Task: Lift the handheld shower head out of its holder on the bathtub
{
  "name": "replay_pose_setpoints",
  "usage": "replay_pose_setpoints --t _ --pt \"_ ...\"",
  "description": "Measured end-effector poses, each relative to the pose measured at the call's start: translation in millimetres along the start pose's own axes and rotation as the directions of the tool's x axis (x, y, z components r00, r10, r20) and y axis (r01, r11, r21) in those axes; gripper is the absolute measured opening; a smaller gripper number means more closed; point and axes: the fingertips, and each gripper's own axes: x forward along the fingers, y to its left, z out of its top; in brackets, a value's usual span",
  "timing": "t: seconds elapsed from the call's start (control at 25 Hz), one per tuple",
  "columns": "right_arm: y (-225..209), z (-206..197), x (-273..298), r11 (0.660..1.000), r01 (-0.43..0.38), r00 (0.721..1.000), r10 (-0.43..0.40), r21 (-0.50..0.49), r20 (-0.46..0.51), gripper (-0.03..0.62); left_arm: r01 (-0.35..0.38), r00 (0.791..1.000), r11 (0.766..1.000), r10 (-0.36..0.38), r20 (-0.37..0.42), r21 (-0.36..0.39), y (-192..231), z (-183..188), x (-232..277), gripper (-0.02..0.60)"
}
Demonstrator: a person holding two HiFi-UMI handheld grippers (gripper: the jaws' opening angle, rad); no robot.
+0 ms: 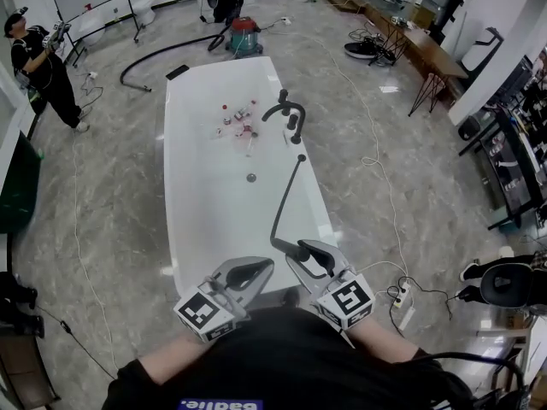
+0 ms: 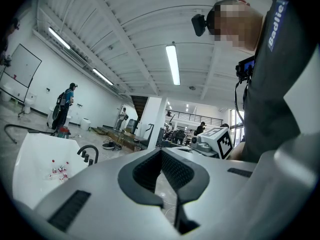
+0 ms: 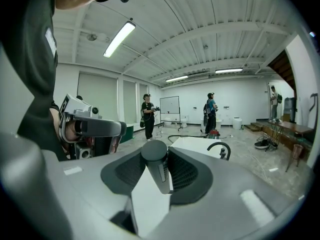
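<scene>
A white bathtub lies ahead, with a black faucet on its right rim. The black handheld shower head is off the tub, and my right gripper is shut on its handle over the tub's near end. Its black hose curves back to the right rim. In the right gripper view the dark handle stands between the jaws, with the tub and faucet beyond. My left gripper is beside it, shut with nothing in it. The left gripper view also catches the tub.
Small bottles lie in the tub near the drain. A red vacuum with a black hose stands beyond the tub. A person stands far left. Cables and a power strip lie on the floor at right.
</scene>
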Motion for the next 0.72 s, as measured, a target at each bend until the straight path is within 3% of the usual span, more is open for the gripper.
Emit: replay_pose_setpoints --t 0.36,0.52,0.72 --pt "-3.0 0.8 2.7 1.0 0.002 1.0 -0.002 0.008 -0.001 0.133 -0.043 0.999 0.999 0.043 -0.011 -0.002 6.8 2.1 -1.9 0.0" --pt "-4.1 -1.2 4.0 1.0 0.002 1.0 -0.002 0.008 0.0 0.133 -0.005 1.0 1.0 0.005 0.013 0.009 3.9 -3.6 -2.3 0.0" --pt "-3.6 1.2 5.7 1.0 0.002 1.0 -0.002 0.012 0.003 0.133 -0.01 1.0 1.0 0.01 0.006 -0.006 3.5 1.1 -4.3 0.0"
